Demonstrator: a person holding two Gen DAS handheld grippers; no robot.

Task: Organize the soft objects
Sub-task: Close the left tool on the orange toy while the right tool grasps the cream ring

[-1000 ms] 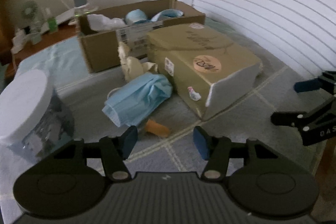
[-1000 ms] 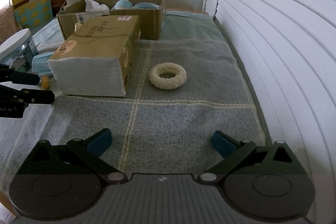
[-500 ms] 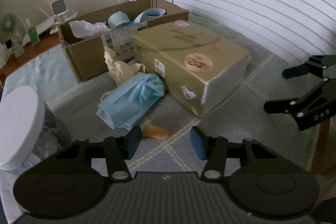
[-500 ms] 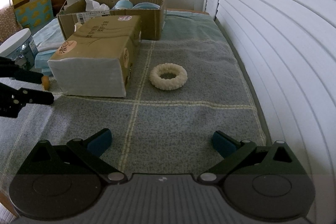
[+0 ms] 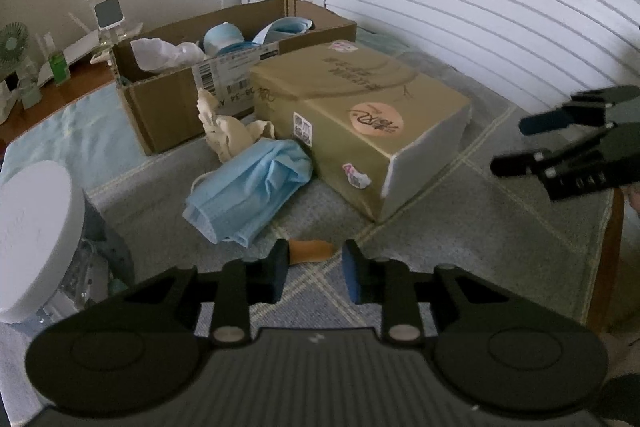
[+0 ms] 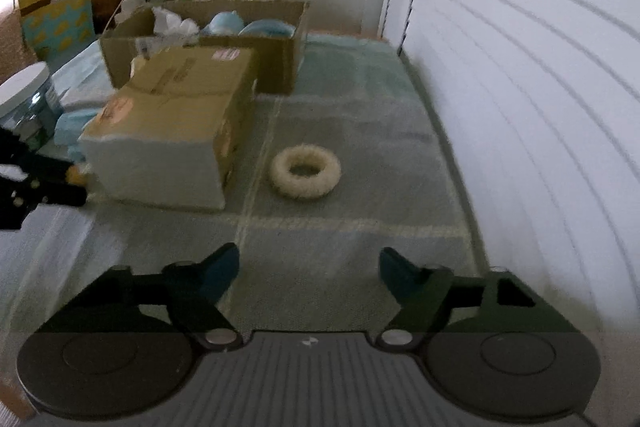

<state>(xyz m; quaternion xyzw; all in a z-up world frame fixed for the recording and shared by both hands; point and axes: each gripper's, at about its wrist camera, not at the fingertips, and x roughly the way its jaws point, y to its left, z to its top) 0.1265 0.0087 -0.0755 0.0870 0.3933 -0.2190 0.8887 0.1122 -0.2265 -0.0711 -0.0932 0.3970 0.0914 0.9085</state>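
Both jaws are closing on nothing: left gripper by the blue mask, right gripper short of the cream ring. Checked grey blanket covers the surface beside white louvred shutters; an open cardboard box stands behind.

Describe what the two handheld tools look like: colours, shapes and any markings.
Both are alike. The left tool has a dark grey ribbed body, two round black discs at its sides, black angular linkage arms with silver pivot pins, and two fingers faced with blue pads. A small white mark sits at the body's middle. The right tool matches it. From the side, white lettering shows, too blurred to read.
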